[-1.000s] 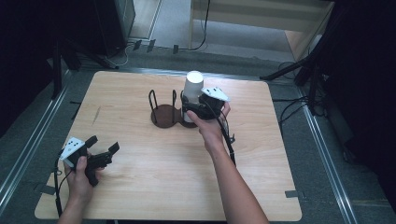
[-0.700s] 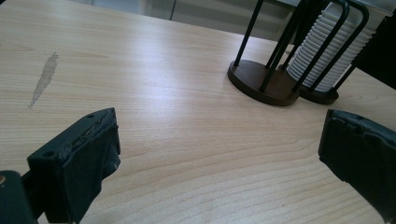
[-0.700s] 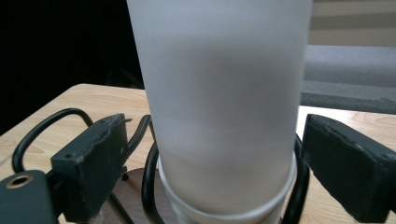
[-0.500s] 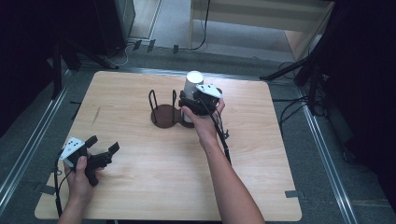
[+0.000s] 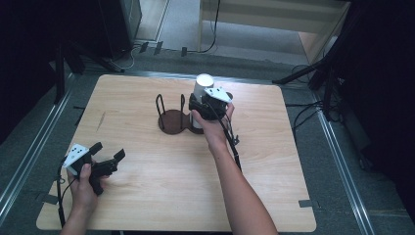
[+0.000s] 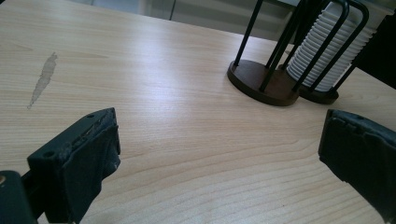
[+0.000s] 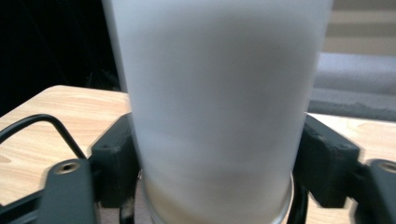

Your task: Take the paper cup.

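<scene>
Up close, right gripper (image 7: 215, 154) fingers just closed round white cup (image 7: 215, 93), left gripper (image 6: 219, 158) fingers spread.

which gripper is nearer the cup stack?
Right. The right gripper has its jaws on either side of the cup stack in the wire rack, and they have just been closing on it. The left gripper sits open near the table's front left corner.

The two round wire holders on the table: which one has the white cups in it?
The holder on the right in the high view, by the right gripper, holds the white cup stack. The holder to its left stands empty, showing its bare brown base.
</scene>
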### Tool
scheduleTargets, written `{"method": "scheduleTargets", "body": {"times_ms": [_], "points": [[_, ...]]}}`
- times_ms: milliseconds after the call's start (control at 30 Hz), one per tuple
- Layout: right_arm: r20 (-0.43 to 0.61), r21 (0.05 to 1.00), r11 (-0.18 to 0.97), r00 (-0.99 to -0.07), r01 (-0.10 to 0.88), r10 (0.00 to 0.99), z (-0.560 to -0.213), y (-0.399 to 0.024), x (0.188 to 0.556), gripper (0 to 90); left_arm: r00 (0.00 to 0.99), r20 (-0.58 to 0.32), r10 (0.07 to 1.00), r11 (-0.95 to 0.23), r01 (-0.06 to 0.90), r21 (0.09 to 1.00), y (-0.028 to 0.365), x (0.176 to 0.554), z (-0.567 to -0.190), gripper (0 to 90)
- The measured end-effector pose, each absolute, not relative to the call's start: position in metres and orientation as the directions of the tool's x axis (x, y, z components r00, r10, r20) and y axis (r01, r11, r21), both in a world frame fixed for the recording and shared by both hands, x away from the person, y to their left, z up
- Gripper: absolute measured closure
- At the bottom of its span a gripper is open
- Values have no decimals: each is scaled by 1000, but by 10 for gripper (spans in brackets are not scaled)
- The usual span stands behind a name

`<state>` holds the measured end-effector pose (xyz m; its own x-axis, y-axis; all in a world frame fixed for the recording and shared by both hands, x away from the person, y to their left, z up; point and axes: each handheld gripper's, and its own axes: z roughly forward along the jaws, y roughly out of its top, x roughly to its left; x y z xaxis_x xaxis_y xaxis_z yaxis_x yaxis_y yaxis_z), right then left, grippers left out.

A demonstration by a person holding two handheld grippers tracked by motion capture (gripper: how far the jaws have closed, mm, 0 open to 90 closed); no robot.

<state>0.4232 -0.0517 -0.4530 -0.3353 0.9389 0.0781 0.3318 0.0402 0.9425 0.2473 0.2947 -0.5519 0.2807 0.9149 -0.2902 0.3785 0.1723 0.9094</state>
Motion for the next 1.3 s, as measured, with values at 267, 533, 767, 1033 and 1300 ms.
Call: {"method": "scheduleTargets", "body": {"times_ms": [267,533,767,1033,1300], "points": [[74,949,41,-345,313,936,-445,-52,421,267,281,-291,915,174,378,909,295,247,-552,0],[78,959,27,-353,282,932,-432,-52,419,287,280,-293,914,176,379,909,295,247,-552,0],[87,967,9,-361,256,928,-418,-54,416,298,281,-294,914,176,378,909,295,248,-552,0],[89,973,-1,-371,230,924,-401,-55,412,302,281,-293,914,175,378,909,295,248,-552,0],[117,976,-37,-373,213,920,-386,-61,407,305,281,-294,914,176,379,908,295,248,-552,0]]}}
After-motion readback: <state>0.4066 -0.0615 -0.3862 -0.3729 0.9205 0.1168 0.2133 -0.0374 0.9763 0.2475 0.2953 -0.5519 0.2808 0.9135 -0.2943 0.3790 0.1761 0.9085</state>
